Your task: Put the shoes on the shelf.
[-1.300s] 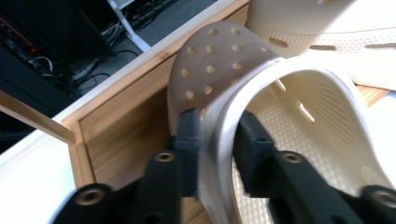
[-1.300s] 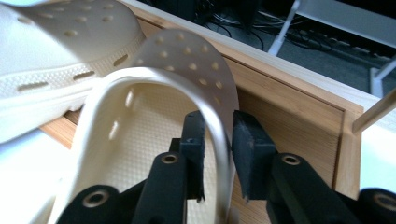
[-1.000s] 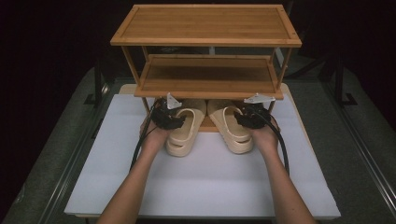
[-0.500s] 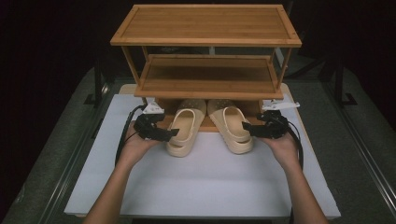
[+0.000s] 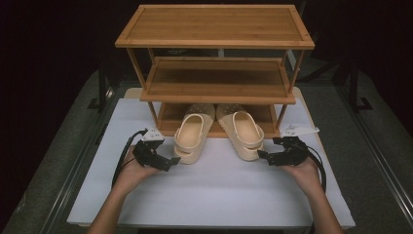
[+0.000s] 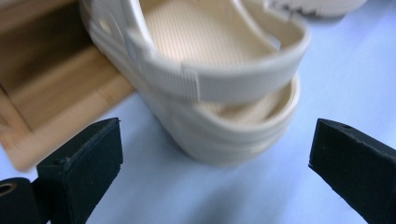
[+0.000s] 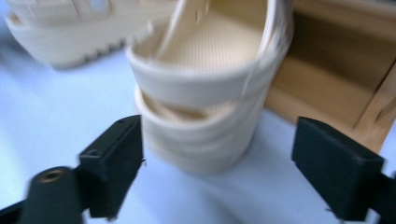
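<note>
Two cream clogs lie with their toes on the bottom shelf of a bamboo rack (image 5: 214, 92) and their heels out over the white tabletop (image 5: 219, 195). My left gripper (image 5: 170, 163) sits just left of the left clog (image 5: 192, 134). Its jaws have just been opening and nothing is between them. In the left gripper view that gripper (image 6: 215, 158) faces the left clog's heel (image 6: 219, 93), pads clear of it. My right gripper (image 5: 263, 157) sits right of the right clog (image 5: 244, 131), jaws also just opened. In the right gripper view the gripper (image 7: 219, 163) faces that clog's heel (image 7: 205, 102).
The rack's top shelf (image 5: 214, 27) and middle shelf (image 5: 216, 78) are bare and overhang the clogs' toes. Its front posts (image 5: 152, 114) stand beside the shoes. Dark metal rails (image 5: 73, 161) run along both sides of the white tabletop.
Both hands have drawn outward and back from the clogs toward the near edge. Both pairs of jaws have opened and let go. The clogs stay where they were.
</note>
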### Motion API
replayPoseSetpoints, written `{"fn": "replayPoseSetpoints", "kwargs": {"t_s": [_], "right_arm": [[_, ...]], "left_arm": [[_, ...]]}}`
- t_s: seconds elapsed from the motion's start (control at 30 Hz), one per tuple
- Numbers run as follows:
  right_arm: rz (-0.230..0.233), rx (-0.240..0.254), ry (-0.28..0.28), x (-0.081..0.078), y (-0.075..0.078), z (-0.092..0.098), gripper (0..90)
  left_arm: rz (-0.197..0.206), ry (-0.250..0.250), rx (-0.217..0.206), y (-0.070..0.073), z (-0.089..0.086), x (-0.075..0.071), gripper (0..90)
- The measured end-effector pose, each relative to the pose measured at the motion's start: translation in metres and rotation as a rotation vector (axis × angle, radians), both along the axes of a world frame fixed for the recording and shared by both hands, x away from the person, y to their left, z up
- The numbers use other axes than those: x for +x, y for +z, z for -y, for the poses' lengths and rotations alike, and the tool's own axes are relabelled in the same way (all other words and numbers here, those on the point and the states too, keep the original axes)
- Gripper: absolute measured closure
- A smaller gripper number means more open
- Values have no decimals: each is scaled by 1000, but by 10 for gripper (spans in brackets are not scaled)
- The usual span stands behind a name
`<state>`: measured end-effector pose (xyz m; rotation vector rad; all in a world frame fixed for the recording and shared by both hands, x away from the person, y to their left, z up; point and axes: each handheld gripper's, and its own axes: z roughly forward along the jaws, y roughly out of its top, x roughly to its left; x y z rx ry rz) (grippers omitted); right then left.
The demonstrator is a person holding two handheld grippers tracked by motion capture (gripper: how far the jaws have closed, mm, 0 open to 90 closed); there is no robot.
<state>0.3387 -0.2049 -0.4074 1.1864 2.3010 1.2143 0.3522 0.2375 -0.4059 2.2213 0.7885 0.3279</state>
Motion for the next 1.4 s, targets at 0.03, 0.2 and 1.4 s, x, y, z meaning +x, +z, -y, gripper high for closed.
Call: {"fn": "replayPoseSetpoints", "kwargs": {"t_s": [0.03, 0.2, 1.4], "right_arm": [[-16, -22, 4, 1, -3, -1, 138], [-33, -48, 33, 5, -13, -8, 138], [-17, -65, 164, 27, -17, -68, 157]], "left_arm": [[-7, 2, 18, -3, 1, 1, 17], [-23, -6, 46, -14, 8, 4, 0], [20, -38, 6, -19, 71, 23, 44]]}}
